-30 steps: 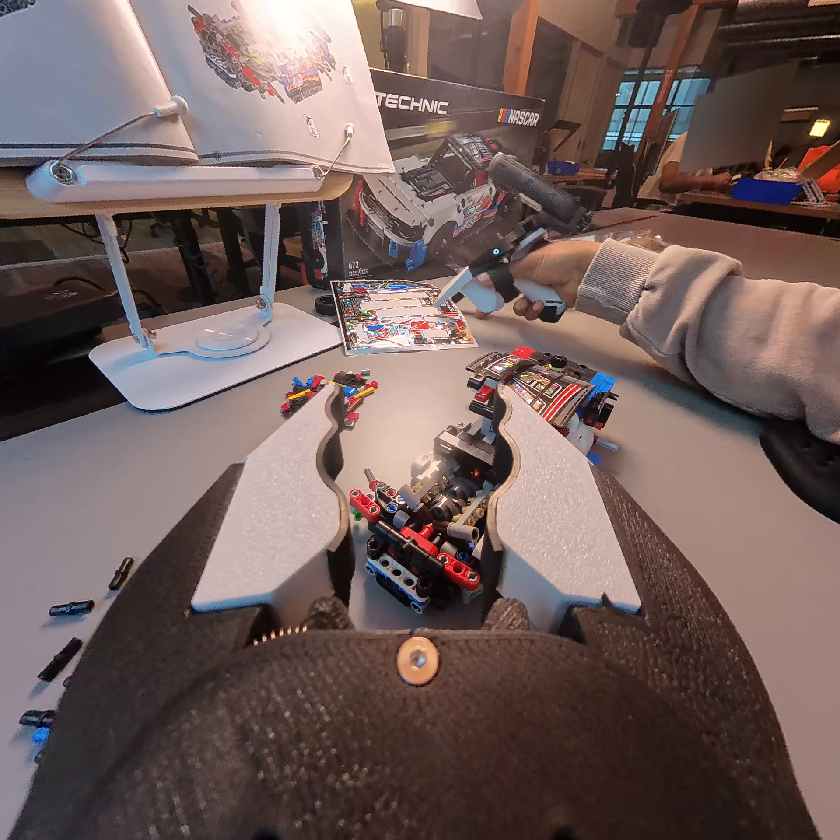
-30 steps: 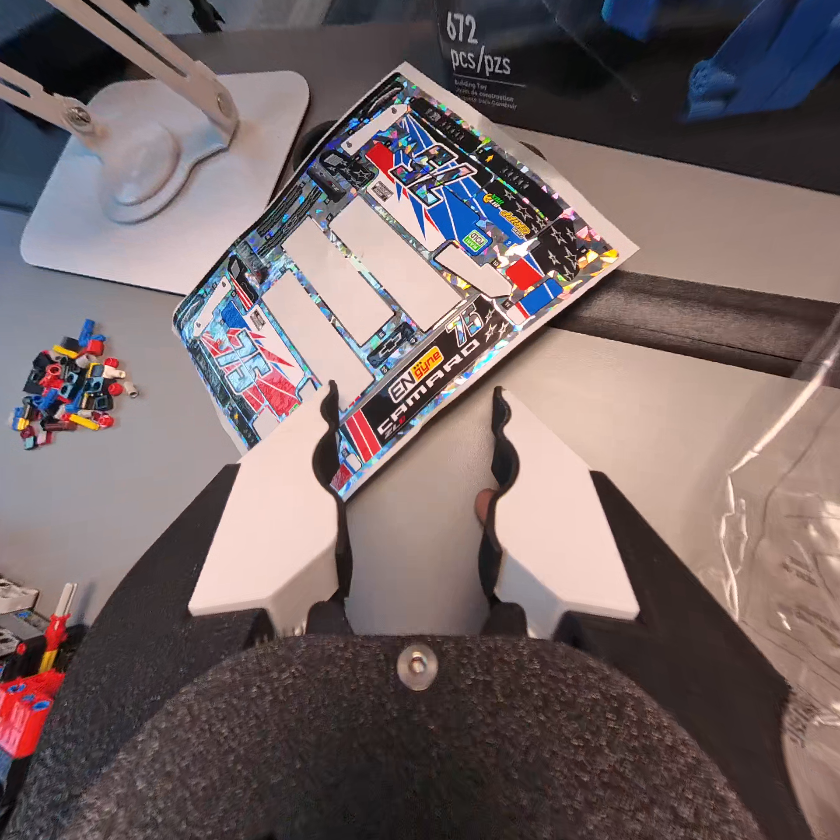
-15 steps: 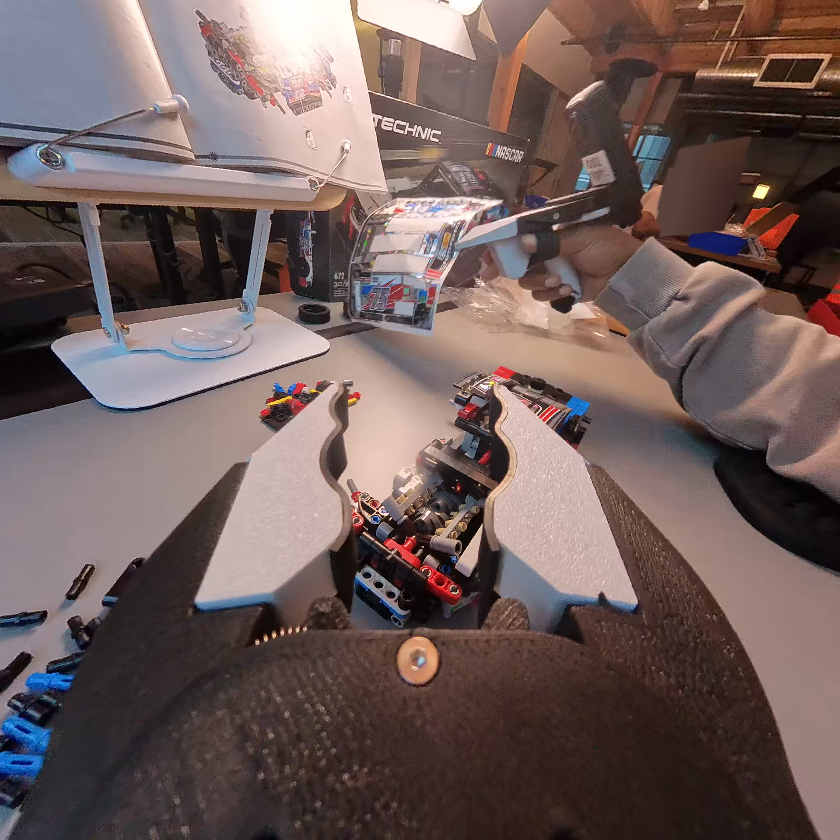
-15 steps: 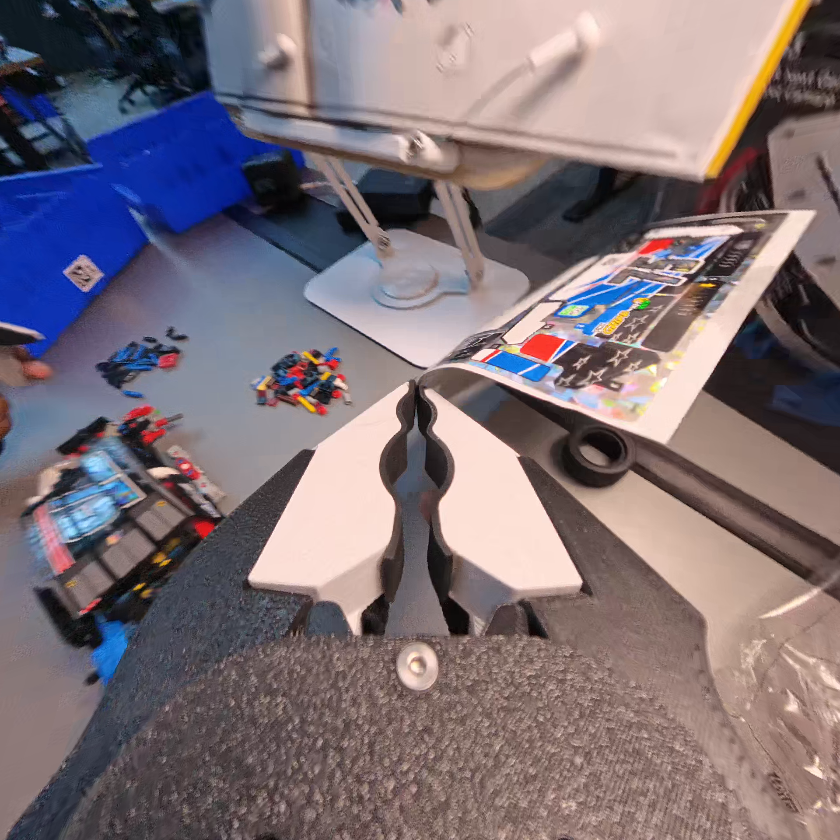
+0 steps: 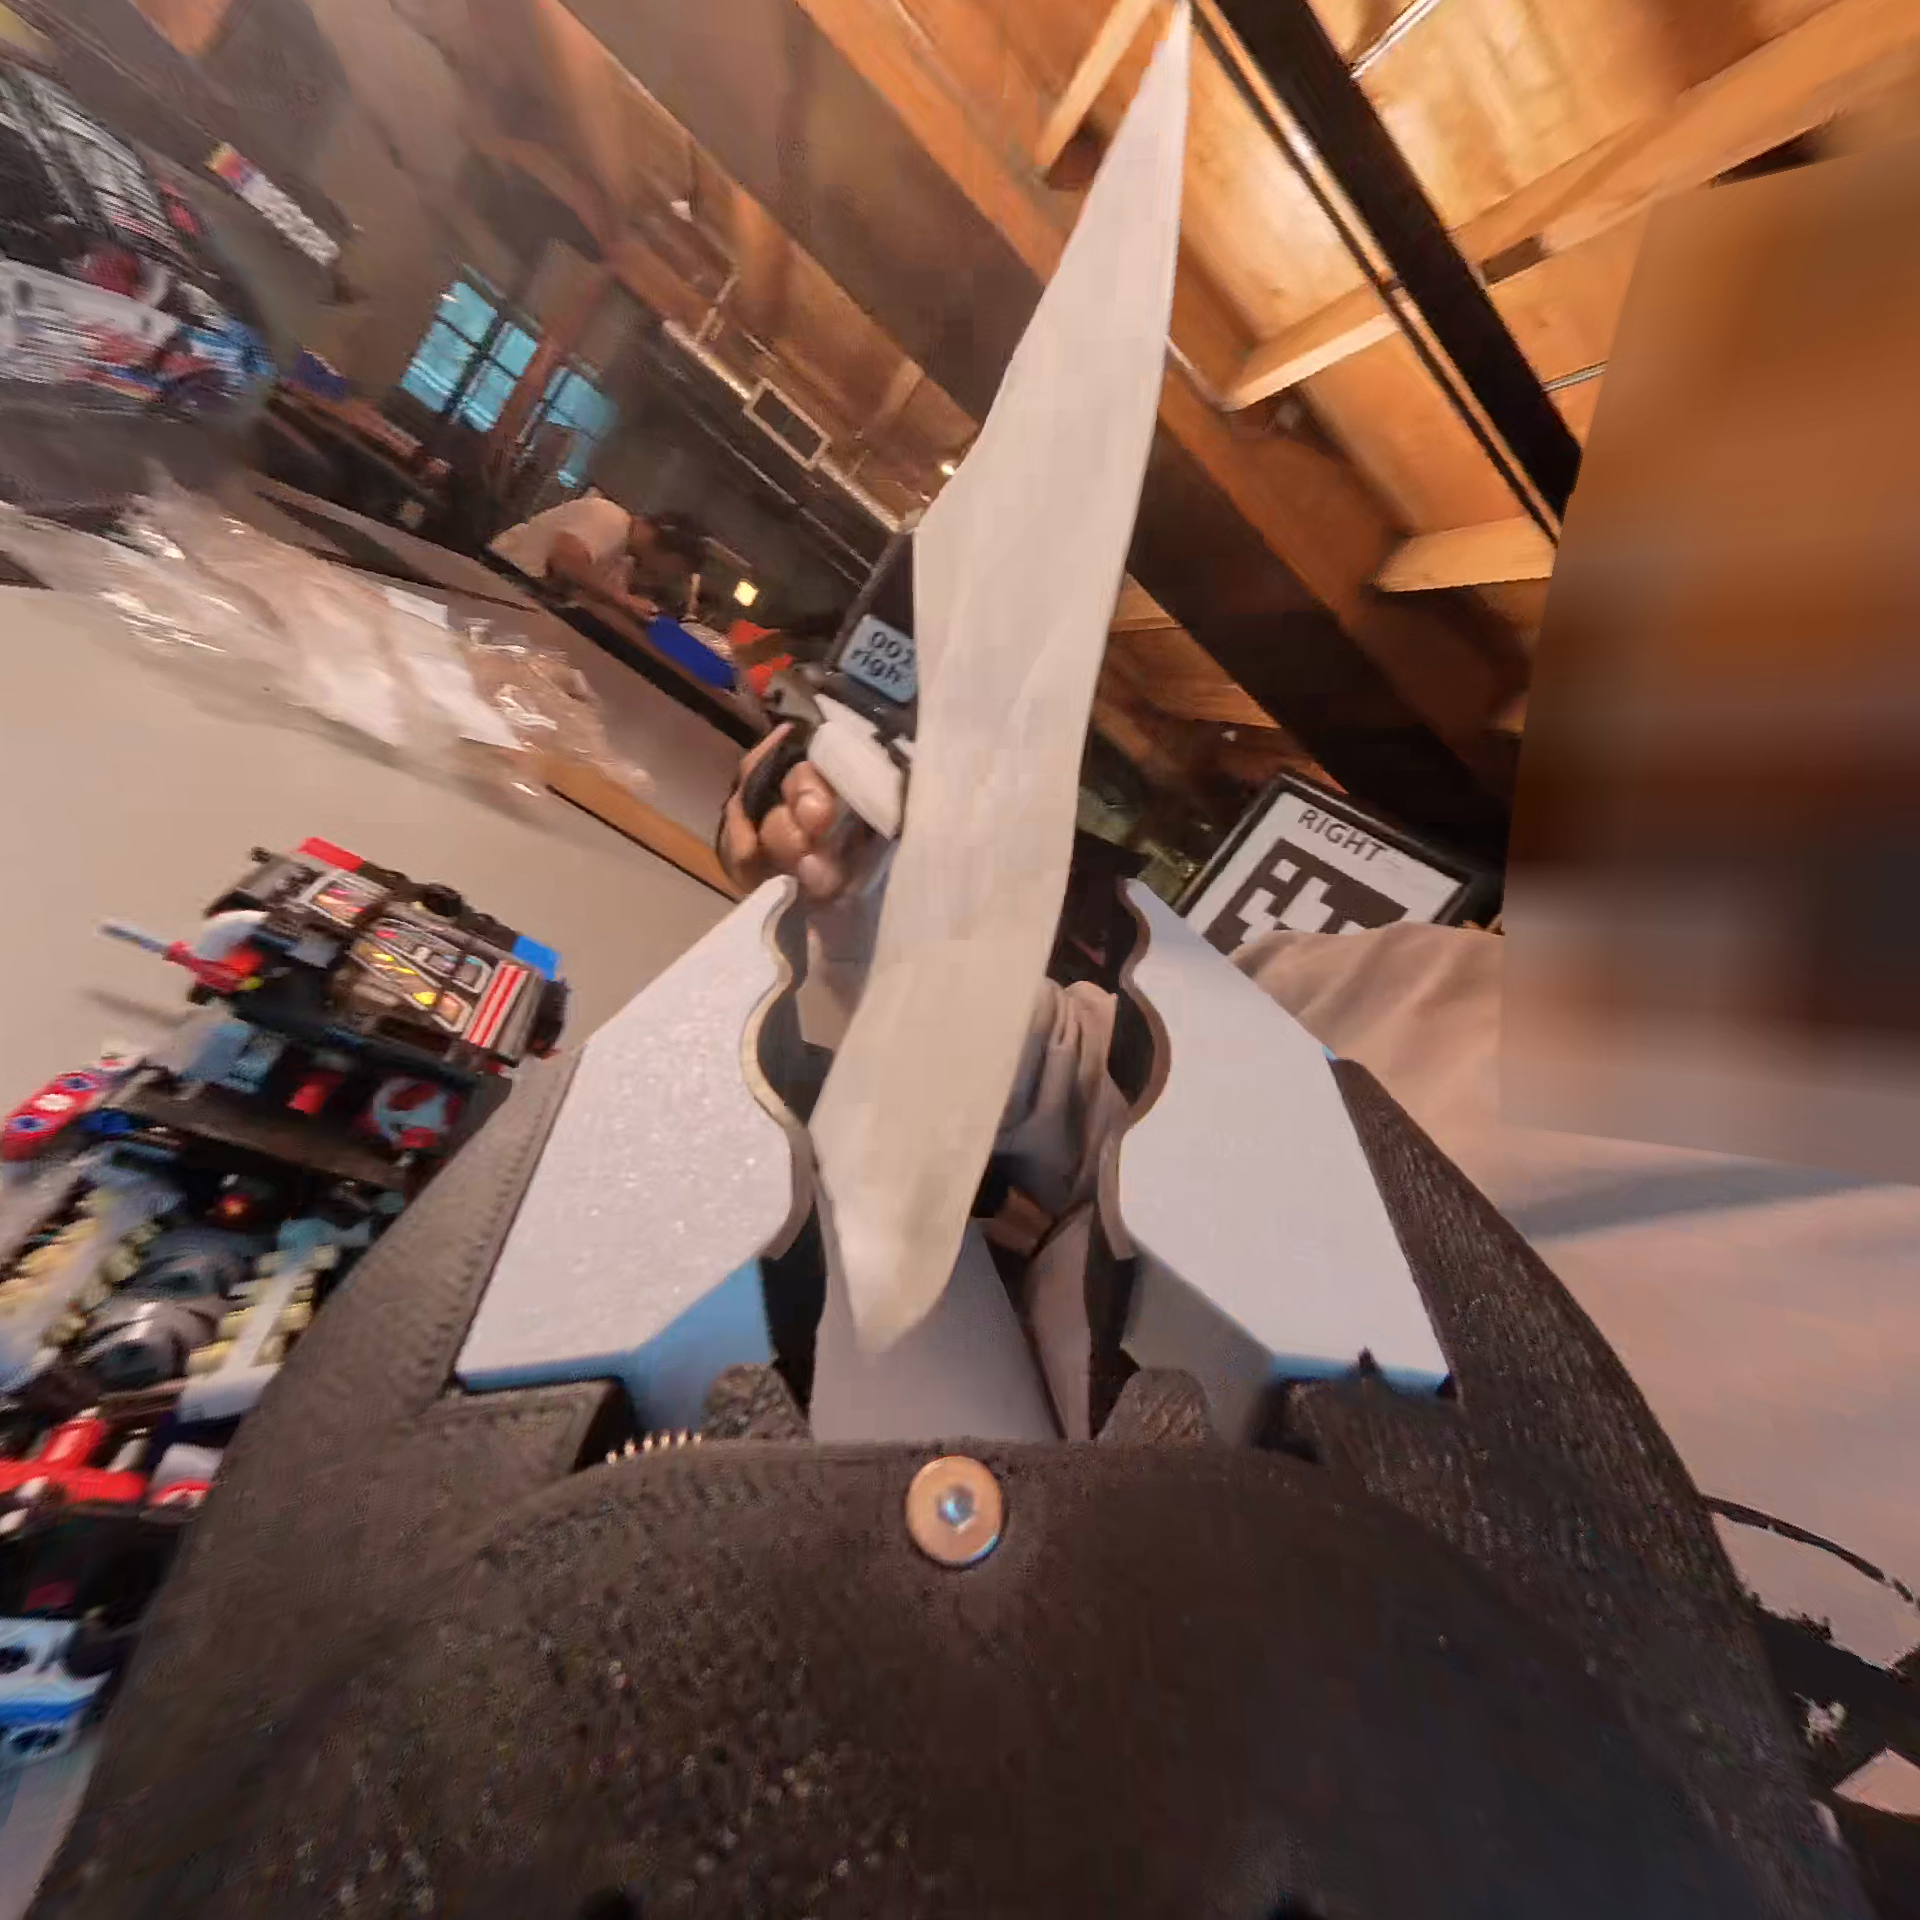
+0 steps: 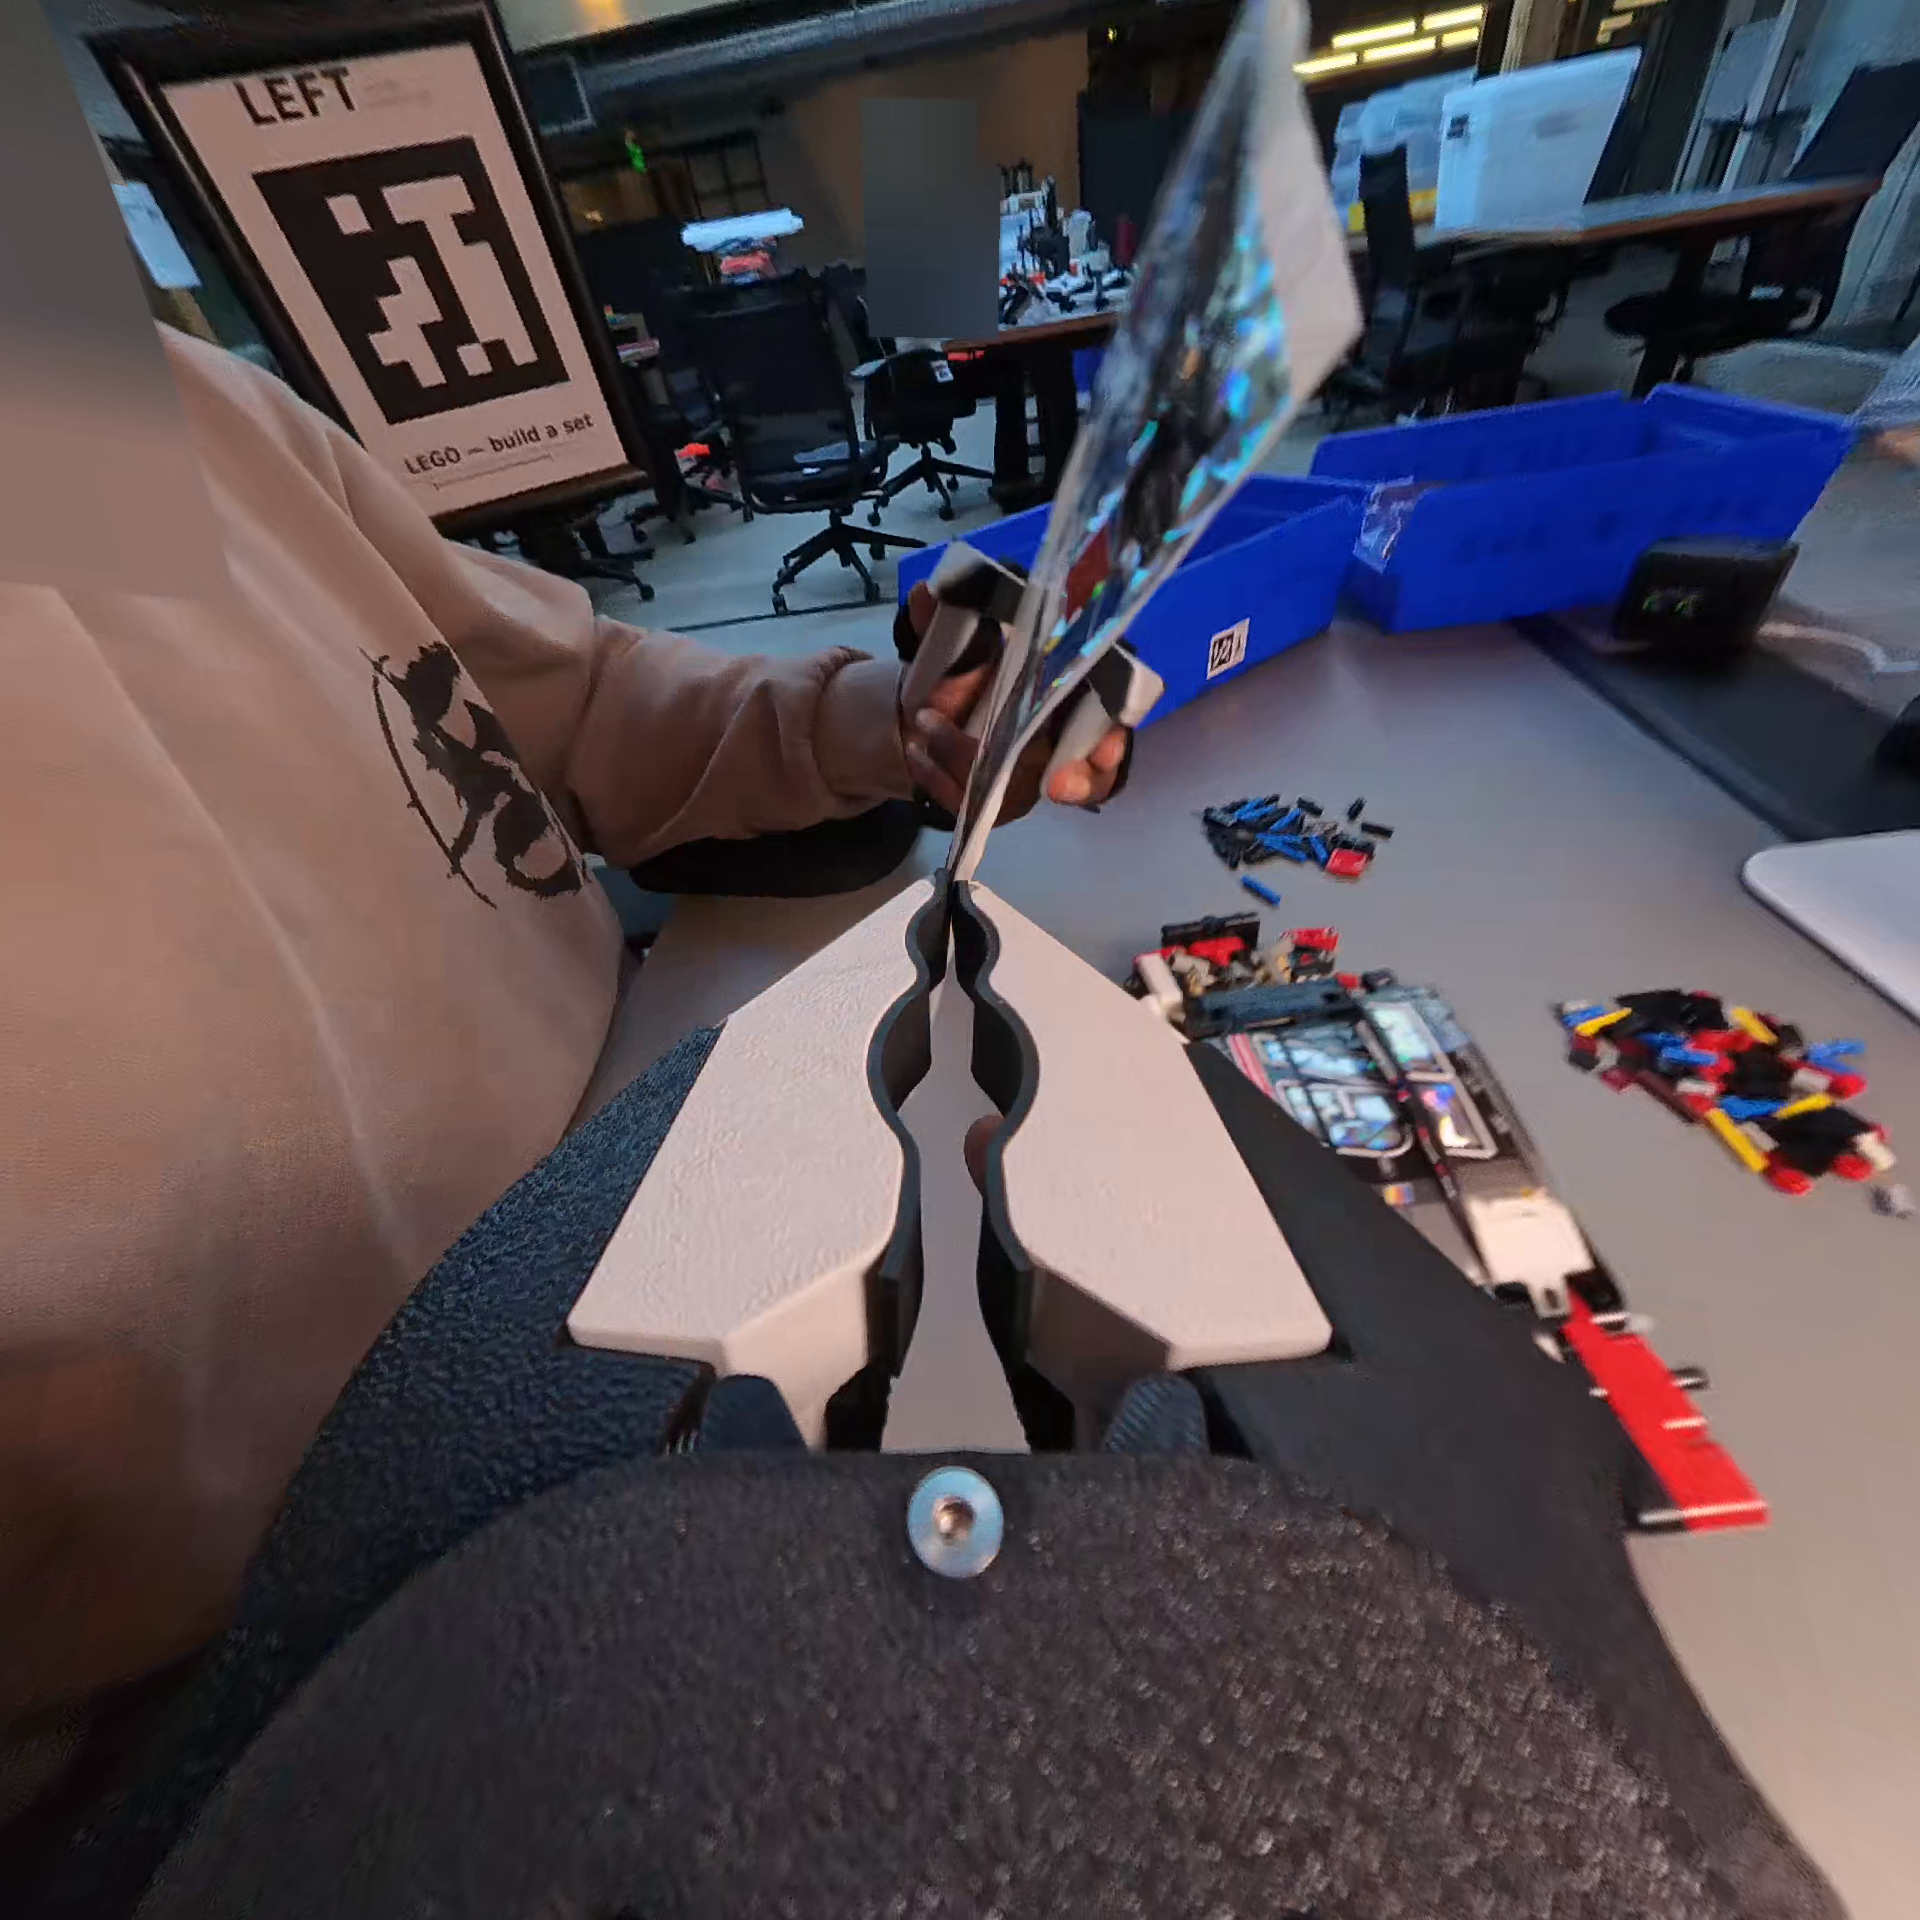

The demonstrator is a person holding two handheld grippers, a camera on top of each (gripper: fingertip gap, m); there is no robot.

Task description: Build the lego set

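Observation:
My right gripper [image 6: 951, 885] is shut on the corner of the shiny sticker sheet [image 6: 1195, 364] and holds it upright in the air in front of the person. In the left wrist view the sheet [image 5: 1018, 727] shows its white back, edge-on, between the fingers of my open left gripper [image 5: 956, 904], which does not grip it. The left gripper also shows in the right wrist view [image 6: 1023, 665], one finger on each side of the sheet. The right gripper also shows beyond the sheet in the left wrist view [image 5: 852, 769]. The half-built lego car [image 6: 1351, 1060] lies on the grey table [image 6: 1455, 748], also in the left wrist view [image 5: 364, 977].
A pile of mixed small parts [image 6: 1725, 1081] and a pile of blue and black pins [image 6: 1288, 831] lie past the car. Blue bins [image 6: 1558, 499] stand at the table's far side. A white stand base [image 6: 1849, 904] is at the right. Clear plastic bags [image 5: 312, 644] lie beyond the car. The white stand base [image 6: 1849, 904] is about 35 cm from my left fingertips.
My right gripper shut on the sticker sheet, lifted it off the table and swung it toward the person. My left gripper rose from the car and turned, so the sheet stands between its fingers.

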